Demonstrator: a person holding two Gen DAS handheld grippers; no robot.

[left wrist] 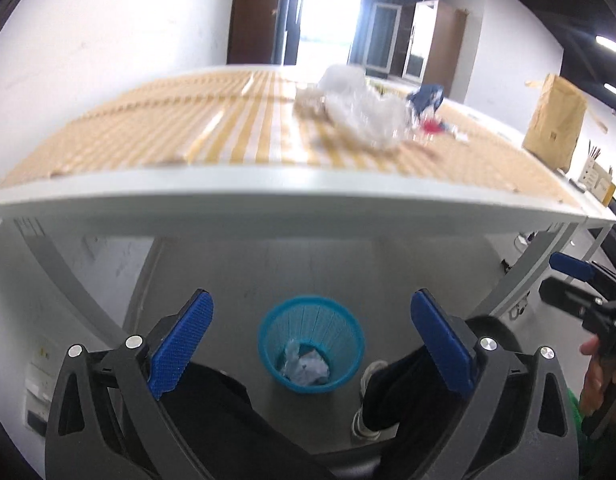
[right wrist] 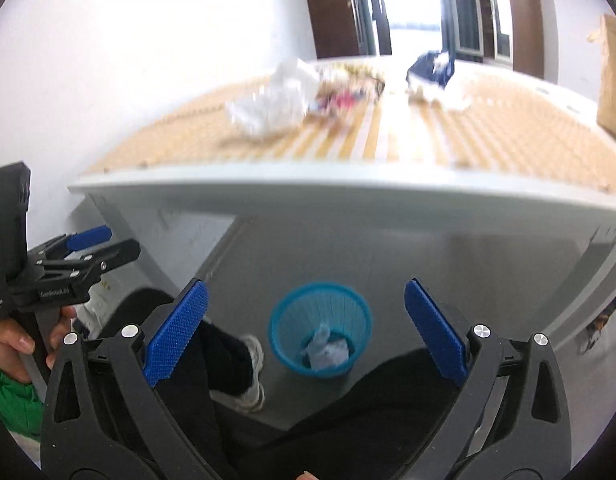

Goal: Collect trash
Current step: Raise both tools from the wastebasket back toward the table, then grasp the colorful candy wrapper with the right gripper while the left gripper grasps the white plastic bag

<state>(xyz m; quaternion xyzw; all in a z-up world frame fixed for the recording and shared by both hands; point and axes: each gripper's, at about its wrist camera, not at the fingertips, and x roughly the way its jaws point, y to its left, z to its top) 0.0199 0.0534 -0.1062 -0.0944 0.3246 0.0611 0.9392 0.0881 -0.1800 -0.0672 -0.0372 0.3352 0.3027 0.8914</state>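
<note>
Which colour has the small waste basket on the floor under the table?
Light blue, or turquoise: waste basket. The right wrist view shows it best.

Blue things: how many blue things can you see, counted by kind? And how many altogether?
Blue gripper pads: 4, two on the left gripper and two on the right gripper
Blue mesh bin on the floor: 1
Dark blue crumpled wrapper on the table: 1
Total: 6

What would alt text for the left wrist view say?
The open, empty left tool points down at a blue basket on the floor holding crumpled trash. Above, a table carries clear plastic wrap and other litter.
</note>
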